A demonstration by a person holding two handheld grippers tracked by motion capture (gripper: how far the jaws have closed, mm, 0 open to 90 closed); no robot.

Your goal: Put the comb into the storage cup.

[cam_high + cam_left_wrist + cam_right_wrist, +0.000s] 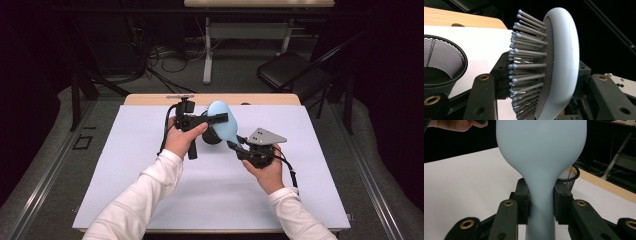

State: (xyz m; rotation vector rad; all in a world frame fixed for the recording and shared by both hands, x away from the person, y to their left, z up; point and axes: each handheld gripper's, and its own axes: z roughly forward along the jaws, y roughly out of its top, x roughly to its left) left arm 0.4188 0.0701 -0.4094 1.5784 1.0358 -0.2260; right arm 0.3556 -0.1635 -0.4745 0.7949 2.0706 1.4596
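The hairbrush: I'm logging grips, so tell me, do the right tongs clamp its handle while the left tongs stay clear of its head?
Not quite. In the left gripper view the left tongs clamp the hairbrush head, bristles to back. The right tongs do clamp its handle.

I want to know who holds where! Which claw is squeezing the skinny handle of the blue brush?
The right claw grips the blue brush at its handle; the left claw clamps its bristly head.

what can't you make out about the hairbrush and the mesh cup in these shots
- Hairbrush handle end: right gripper view, cut off by the bottom edge between the right gripper fingers.
- Bristles' lower rows: left gripper view, hidden behind the left gripper fingers.
- Mesh cup contents: high view, the brush covers it; left gripper view, too dark.
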